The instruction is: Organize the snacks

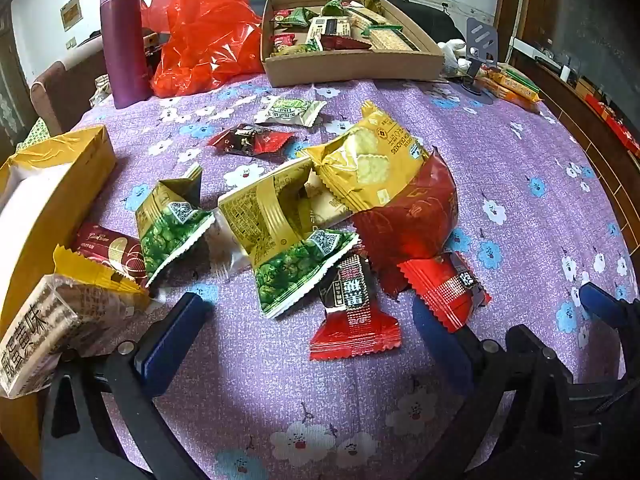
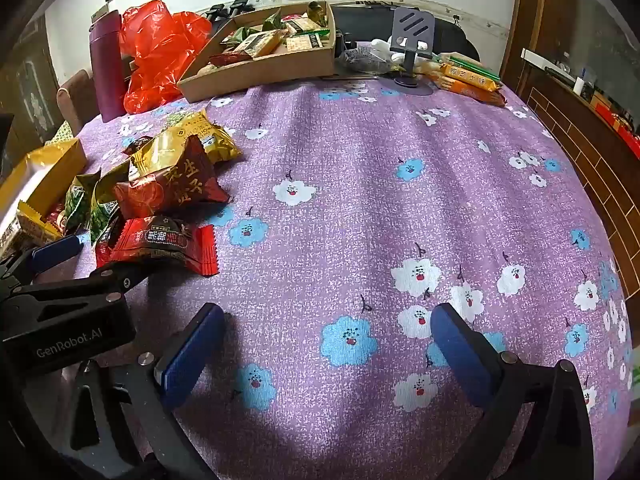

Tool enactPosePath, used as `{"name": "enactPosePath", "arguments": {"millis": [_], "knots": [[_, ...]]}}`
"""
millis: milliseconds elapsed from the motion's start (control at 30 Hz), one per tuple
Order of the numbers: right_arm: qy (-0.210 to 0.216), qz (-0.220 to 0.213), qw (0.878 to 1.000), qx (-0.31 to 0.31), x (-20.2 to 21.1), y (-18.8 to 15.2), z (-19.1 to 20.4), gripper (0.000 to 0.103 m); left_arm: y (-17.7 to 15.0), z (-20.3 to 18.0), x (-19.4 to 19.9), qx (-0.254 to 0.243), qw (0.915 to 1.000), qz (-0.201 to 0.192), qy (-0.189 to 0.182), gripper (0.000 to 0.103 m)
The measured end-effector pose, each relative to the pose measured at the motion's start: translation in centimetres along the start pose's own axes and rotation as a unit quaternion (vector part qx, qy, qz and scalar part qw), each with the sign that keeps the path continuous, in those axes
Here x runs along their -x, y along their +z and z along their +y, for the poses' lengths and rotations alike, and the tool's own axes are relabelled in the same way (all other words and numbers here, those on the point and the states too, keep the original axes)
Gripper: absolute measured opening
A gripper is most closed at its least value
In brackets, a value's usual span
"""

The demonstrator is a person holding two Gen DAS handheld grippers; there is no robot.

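A pile of snack packets lies on the purple flowered tablecloth [image 1: 280,380]: green pea packets [image 1: 296,268], a gold cracker packet [image 1: 368,160], a dark red packet [image 1: 412,216] and small red packets [image 1: 352,312]. My left gripper [image 1: 308,332] is open just in front of the pile, empty. My right gripper [image 2: 324,344] is open and empty over bare cloth, right of the pile [image 2: 168,196]. A cardboard tray [image 1: 352,66] at the back holds several sorted snacks; it also shows in the right wrist view [image 2: 260,72].
A yellow box [image 1: 52,200] stands at the left edge with a wafer packet [image 1: 44,336] beside it. A purple flask [image 1: 122,40] and red plastic bag [image 1: 200,28] stand at the back left. A grey phone stand [image 2: 412,40] and orange packets [image 2: 468,80] are at the back right.
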State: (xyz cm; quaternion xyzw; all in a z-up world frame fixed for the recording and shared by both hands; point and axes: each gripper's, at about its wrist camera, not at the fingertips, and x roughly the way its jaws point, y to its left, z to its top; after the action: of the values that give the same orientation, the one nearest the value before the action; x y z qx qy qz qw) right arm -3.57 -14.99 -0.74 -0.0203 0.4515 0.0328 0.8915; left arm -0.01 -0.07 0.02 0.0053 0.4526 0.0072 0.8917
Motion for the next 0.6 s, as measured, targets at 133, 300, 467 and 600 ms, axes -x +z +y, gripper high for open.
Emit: {"name": "enactPosePath", "arguments": {"millis": [133, 300, 467, 600], "knots": [[-0.001, 0.000, 1.000, 0.001, 0.01, 0.00, 0.01, 0.103, 0.00, 0.01, 0.01, 0.002, 1.0000, 0.000, -0.003, 0.103], [-0.001, 0.000, 1.000, 0.001, 0.00, 0.00, 0.00, 0.103, 0.00, 0.05, -0.01, 0.003, 1.0000, 0.001, -0.004, 0.103], [-0.001, 0.000, 1.000, 0.001, 0.00, 0.00, 0.01, 0.103, 0.00, 0.06, -0.01, 0.004, 1.0000, 0.001, -0.005, 0.103], [-0.001, 0.000, 1.000, 0.001, 0.00, 0.00, 0.01, 0.103, 0.00, 0.06, -0.01, 0.004, 1.0000, 0.001, -0.005, 0.103]]}}
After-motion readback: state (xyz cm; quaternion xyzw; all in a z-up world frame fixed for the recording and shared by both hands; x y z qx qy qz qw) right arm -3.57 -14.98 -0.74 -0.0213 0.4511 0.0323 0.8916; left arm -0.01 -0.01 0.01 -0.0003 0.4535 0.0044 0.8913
